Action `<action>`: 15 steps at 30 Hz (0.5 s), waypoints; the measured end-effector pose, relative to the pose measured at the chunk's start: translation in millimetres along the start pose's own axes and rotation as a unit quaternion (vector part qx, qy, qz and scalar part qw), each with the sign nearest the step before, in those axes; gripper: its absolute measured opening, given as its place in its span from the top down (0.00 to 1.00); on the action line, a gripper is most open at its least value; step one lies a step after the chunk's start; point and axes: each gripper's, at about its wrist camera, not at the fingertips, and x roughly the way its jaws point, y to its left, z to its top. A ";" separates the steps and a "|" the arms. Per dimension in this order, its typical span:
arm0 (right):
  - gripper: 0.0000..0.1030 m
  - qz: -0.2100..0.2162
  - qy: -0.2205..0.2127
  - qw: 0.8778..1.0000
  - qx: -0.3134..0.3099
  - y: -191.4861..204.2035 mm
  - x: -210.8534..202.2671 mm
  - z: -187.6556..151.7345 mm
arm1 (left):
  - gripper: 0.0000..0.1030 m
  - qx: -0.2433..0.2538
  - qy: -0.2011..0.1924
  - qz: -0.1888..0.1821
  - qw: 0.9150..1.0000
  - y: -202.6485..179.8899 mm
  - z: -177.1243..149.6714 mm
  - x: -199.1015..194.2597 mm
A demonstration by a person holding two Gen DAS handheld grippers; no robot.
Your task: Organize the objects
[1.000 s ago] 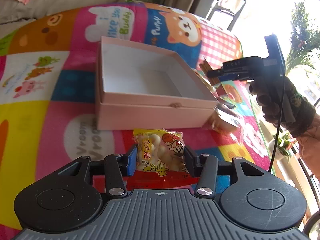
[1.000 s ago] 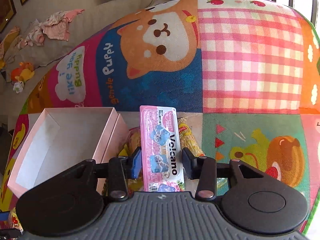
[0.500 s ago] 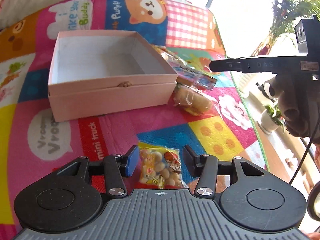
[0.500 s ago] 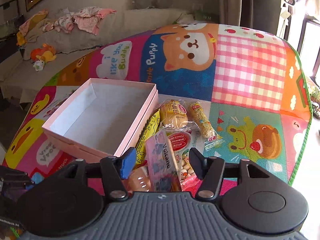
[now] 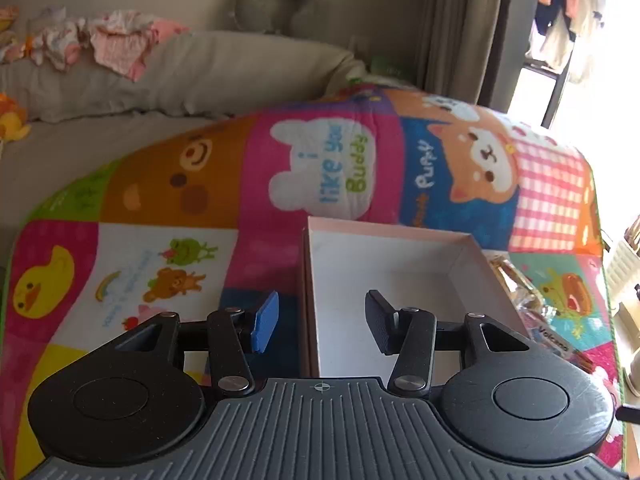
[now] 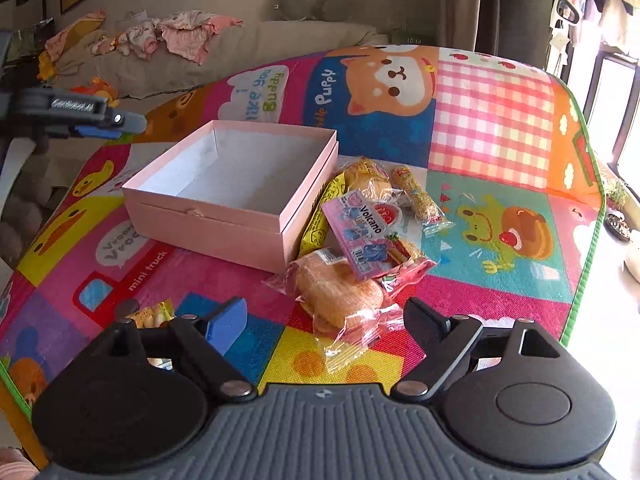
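Observation:
A pink box (image 6: pixel 232 192) with a white, bare inside stands open on the colourful mat. To its right lies a pile of snack packets: the pink Volcano pack (image 6: pixel 356 232) on top, a wrapped bread roll (image 6: pixel 340 296) in front. My right gripper (image 6: pixel 326 322) hovers over the roll, its jaws opening wide, pads touching nothing. A yellow bag of round snacks (image 6: pixel 154 314) peeks out beside its blue finger. My left gripper (image 5: pixel 320 328) hangs open and empty above the pink box (image 5: pixel 400 280); the right wrist view shows the left gripper (image 6: pixel 116 122) at far left.
The play mat (image 6: pixel 496 120) ends in a green border at right, with bright floor and potted plants beyond. A grey sofa (image 6: pixel 280 40) with heaped baby clothes runs along the back. More packets (image 5: pixel 520 292) and the Volcano pack (image 5: pixel 554 338) lie right of the box.
The right gripper let go of the Volcano pack, which now lies on the snack pile, and pulled back. The left gripper rose away from the yellow snack bag to over the box.

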 end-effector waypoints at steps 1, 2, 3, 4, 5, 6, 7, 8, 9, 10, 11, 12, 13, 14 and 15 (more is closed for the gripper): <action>0.16 -0.002 0.007 1.000 -0.004 4.9 4.8 -3.5 | 0.49 -0.004 0.021 0.003 1.000 4.6 3.0 17.0; 0.16 0.002 0.017 1.000 -0.010 10.7 8.9 -7.3 | 0.50 -0.007 0.037 0.005 0.999 6.1 4.7 30.1; 0.16 0.009 0.024 1.000 -0.014 14.8 11.4 -9.5 | 0.52 -0.012 0.053 0.008 0.999 10.1 4.2 43.4; 0.16 0.021 0.032 0.999 -0.015 19.5 13.8 -11.9 | 0.65 -0.016 0.060 0.010 0.998 10.1 4.8 51.4; 0.16 0.036 0.039 0.999 -0.013 23.8 14.7 -14.2 | 0.76 -0.023 0.070 0.009 0.997 10.2 2.2 57.7; 0.15 0.051 0.044 0.998 -0.011 27.7 15.0 -15.9 | 0.84 -0.028 0.081 0.013 0.996 9.9 0.1 62.2; 0.12 0.063 0.046 0.997 -0.010 30.8 14.6 -17.4 | 0.85 -0.030 0.086 0.015 0.996 9.5 -1.4 64.4; 0.10 0.077 0.047 0.996 -0.011 36.1 14.0 -18.9 | 0.86 -0.029 0.089 0.018 0.995 8.8 -1.8 66.2; 0.04 0.089 0.048 0.995 -0.012 40.4 13.9 -20.5 | 0.86 -0.024 0.090 0.021 0.995 7.8 -2.6 67.3; 0.02 0.102 0.050 0.993 -0.012 45.1 14.2 -21.9 | 0.87 -0.017 0.090 0.024 0.995 6.0 -3.7 68.3; 0.02 0.115 0.054 0.992 -0.014 50.6 15.2 -22.9 | 0.87 -0.008 0.091 0.029 0.995 3.5 -4.5 70.1; 0.02 0.123 0.056 0.991 -0.020 56.5 16.1 -23.5 | 0.88 -0.001 0.093 0.034 0.995 0.7 -5.2 71.3; 0.02 0.127 0.055 0.990 -0.028 62.7 17.2 -23.9 | 0.88 0.005 0.097 0.037 0.995 -0.5 -6.4 73.4; 0.02 0.131 0.054 0.989 -0.041 70.2 19.0 -23.7 | 0.88 0.008 0.100 0.038 0.994 -0.9 -8.2 75.0; 0.02 0.135 0.053 0.988 -0.052 76.4 21.2 -23.2 | 0.89 0.006 0.106 0.037 0.994 0.3 -9.5 78.3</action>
